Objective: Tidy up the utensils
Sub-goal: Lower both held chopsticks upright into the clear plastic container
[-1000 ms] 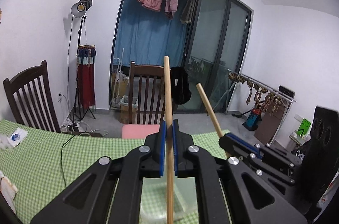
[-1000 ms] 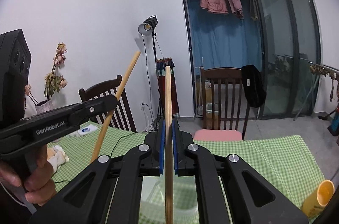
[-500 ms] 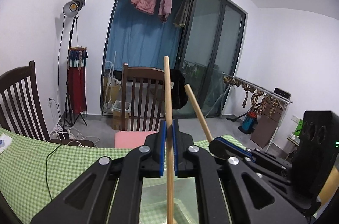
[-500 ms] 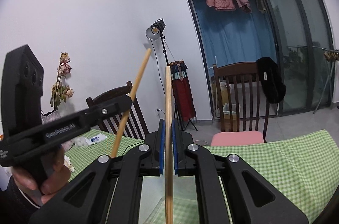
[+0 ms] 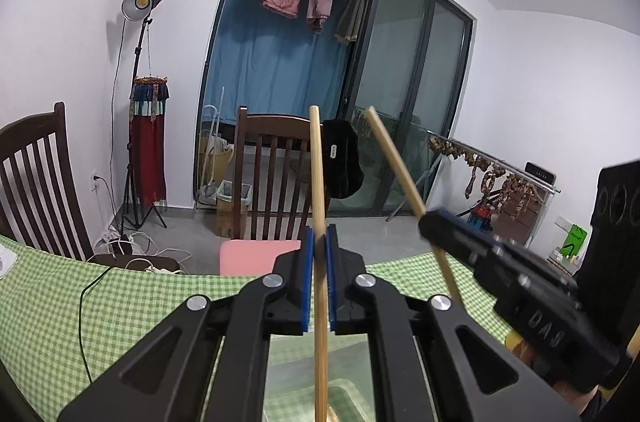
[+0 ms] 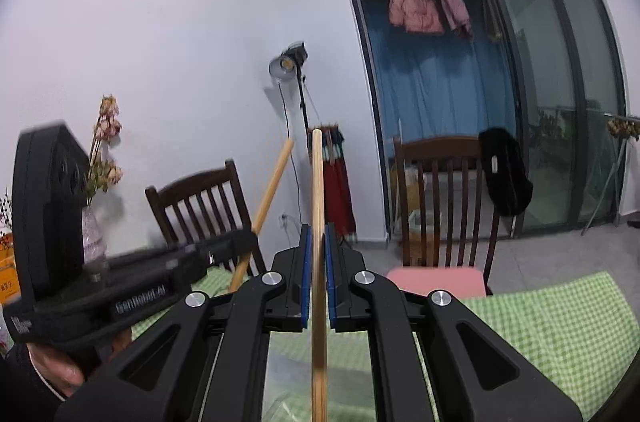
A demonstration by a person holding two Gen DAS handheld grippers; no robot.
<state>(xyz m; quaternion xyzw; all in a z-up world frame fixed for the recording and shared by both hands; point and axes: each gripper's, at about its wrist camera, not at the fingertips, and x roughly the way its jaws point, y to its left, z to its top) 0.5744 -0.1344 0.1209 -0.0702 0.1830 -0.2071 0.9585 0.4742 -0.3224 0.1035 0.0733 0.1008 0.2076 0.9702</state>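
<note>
My left gripper (image 5: 319, 242) is shut on a wooden chopstick (image 5: 317, 174) that stands upright between its blue pads. My right gripper (image 6: 317, 242) is shut on a second wooden chopstick (image 6: 317, 190), also upright. Both are raised above the table. In the left wrist view the right gripper (image 5: 444, 222) shows at right with its chopstick (image 5: 394, 158) leaning left. In the right wrist view the left gripper (image 6: 244, 242) shows at left with its chopstick (image 6: 270, 190) leaning right. A clear container (image 5: 296, 378) lies below the fingers, partly hidden.
A table with a green checked cloth (image 5: 132, 306) is below. Dark wooden chairs (image 5: 276, 182) stand behind it, one with a pink cushion (image 5: 256, 254). A light stand (image 5: 140, 102) and a vase of dried flowers (image 6: 98, 190) are at the left wall.
Both grippers have stayed shut on their chopsticks. The right gripper has moved to the right in the left wrist view and both views have swung slightly.
</note>
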